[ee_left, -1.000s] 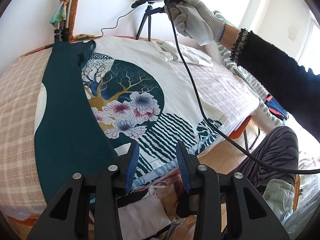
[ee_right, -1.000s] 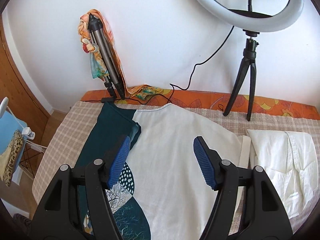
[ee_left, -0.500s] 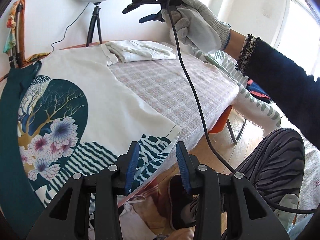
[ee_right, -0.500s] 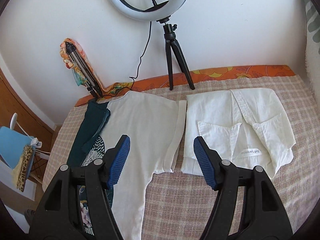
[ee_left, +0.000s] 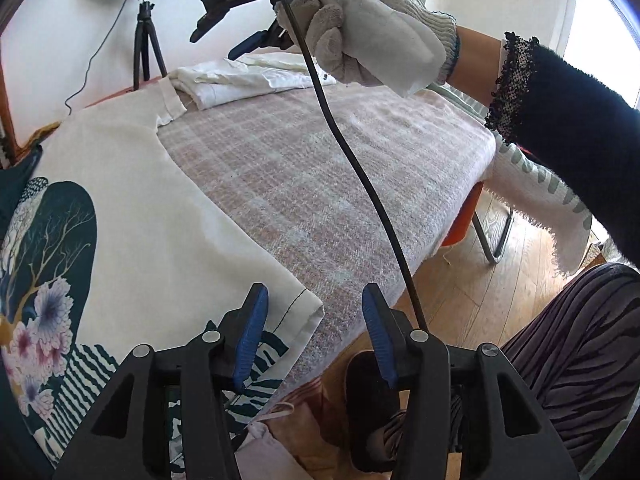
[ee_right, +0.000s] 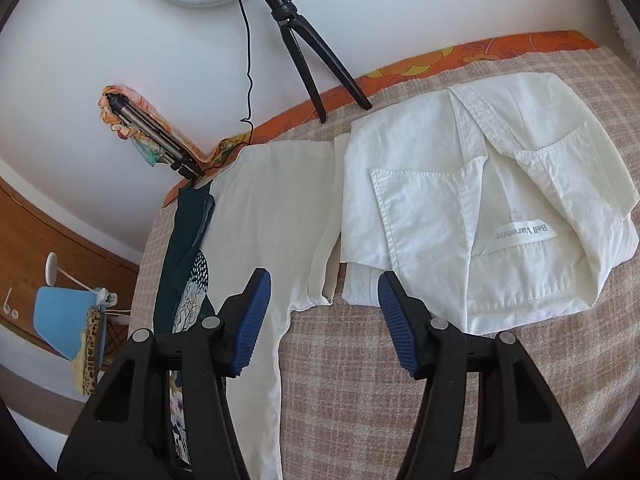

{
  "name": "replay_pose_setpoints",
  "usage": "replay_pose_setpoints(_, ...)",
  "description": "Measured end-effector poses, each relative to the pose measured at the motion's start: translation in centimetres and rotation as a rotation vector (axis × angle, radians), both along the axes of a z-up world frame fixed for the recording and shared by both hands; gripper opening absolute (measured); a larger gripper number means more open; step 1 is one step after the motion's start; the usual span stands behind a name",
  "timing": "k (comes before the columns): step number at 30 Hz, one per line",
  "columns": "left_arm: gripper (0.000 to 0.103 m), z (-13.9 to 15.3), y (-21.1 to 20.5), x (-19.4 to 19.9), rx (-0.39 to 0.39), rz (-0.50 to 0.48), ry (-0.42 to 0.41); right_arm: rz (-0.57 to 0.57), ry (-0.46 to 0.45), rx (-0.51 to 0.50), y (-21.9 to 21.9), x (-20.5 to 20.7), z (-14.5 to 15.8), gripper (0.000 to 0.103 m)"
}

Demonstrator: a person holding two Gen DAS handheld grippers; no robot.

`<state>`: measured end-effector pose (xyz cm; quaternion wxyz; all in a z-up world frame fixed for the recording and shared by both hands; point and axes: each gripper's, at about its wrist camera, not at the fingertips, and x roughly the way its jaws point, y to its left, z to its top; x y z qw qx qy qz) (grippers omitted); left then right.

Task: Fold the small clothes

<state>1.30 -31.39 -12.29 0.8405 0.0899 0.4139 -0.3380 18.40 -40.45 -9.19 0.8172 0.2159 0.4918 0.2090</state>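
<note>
Left wrist view: the left gripper (ee_left: 314, 334) is seen from behind, its blue-padded jaws partly apart and opening, with nothing gripped between them. Just below and to the left of the jaws lies the near hem corner of a cream printed top (ee_left: 132, 216), spread flat on the left part of a bench covered by a pink checked blanket (ee_left: 320, 168). The top's print shows a dark teal patch with a tree, flowers and wavy stripes. At the far end of the bench a folded white shirt (ee_left: 240, 80) is seen, just beside the top's far sleeve. Above it the right gripper (ee_left: 240, 36) is held in a gloved hand (ee_left: 360, 24) with a dark sleeve; a black cable (ee_left: 360, 176) hangs down from it. A ring light on a tripod (ee_left: 144, 28) stands against the far wall. Striped trousers and a wooden floor are seen at lower right.

Right wrist view: the right gripper (ee_right: 324, 312) is shown with its jaws roughly half apart and closing, nothing between the pads. Beyond the jaws lies the gap between the two garments: the cream printed top (ee_right: 276, 208) to the left, the folded white shirt (ee_right: 480, 200) with a sewn label to the right, their edges almost touching. The ring light on a tripod (ee_right: 296, 32) stands at the far edge.
</note>
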Motion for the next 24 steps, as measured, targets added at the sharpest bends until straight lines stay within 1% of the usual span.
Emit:
replay_pose_setpoints(2, 0.047, -0.4, 0.0, 0.2, 0.011, 0.007, 0.008, 0.003, 0.04, 0.031, 0.5, 0.5, -1.5, 0.054)
replay_pose_setpoints(3, 0.046, -0.6, 0.0, 0.3, 0.012, 0.016, 0.013, 0.008, 0.056, 0.039, 0.9, 0.6, -2.2, 0.051)
replay_pose_setpoints(4, 0.04, -0.7, 0.3, 0.4, 0.004, 0.027, 0.012, 0.015, 0.072, 0.048, 1.3, 0.8, -2.9, 0.047)
replay_pose_setpoints(5, 0.037, -0.8, 0.5, 0.4, -0.003, 0.034, 0.003, 0.023, 0.089, 0.056, 1.7, 1.0, -3.6, 0.046)
replay_pose_setpoints(6, 0.031, -0.8, 0.5, 0.5, -0.001, 0.037, -0.004, 0.03, 0.104, 0.061, 2.1, 1.2, -4.2, 0.042)
replay_pose_setpoints(7, 0.021, -0.8, 0.6, 0.5, 0.002, 0.039, -0.01, 0.035, 0.115, 0.063, 2.5, 1.3, -4.7, 0.041)
replay_pose_setpoints(9, 0.01, -0.9, 0.9, 0.7, -0.011, 0.038, -0.002, 0.039, 0.125, 0.06, 3.3, 1.6, -5.4, 0.039)
replay_pose_setpoints(10, 0.008, -0.9, 1.2, 0.8, -0.029, 0.043, 0.008, 0.043, 0.132, 0.062, 3.6, 1.8, -5.7, 0.038)
replay_pose_setpoints(13, 0.004, -0.7, 2.2, 1.0, -0.082, 0.06, 0.031, 0.047, 0.146, 0.042, 4.7, 2.1, -6.2, 0.038)
replay_pose_setpoints(17, 0.003, -0.3, 3.4, 0.7, -0.146, 0.091, 0.052, 0.056, 0.161, -0.006, 6.0, 2.4, -6.6, 0.037)
replay_pose_setpoints(20, 0.003, -0.1, 4.0, 0.6, -0.187, 0.116, 0.066, 0.039, 0.168, -0.049, 6.8, 2.8, -6.8, 0.032)
replay_pose_setpoints(21, 0.003, 0.0, 4.1, 0.6, -0.196, 0.122, 0.068, 0.034, 0.167, -0.059, 7.1, 2.9, -6.8, 0.028)
replay_pose_setpoints(22, 0.003, 0.1, 4.2, 0.7, -0.201, 0.125, 0.068, 0.031, 0.167, -0.067, 7.3, 3.0, -6.8, 0.018)
replay_pose_setpoints(23, 0.003, 0.1, 4.2, 0.7, -0.207, 0.128, 0.069, 0.027, 0.169, -0.076, 7.6, 3.2, -6.8, 0.014)
replay_pose_setpoints(24, 0.003, 0.2, 4.2, 0.7, -0.212, 0.13, 0.07, 0.027, 0.169, -0.086, 7.7, 3.3, -6.8, 0.011)
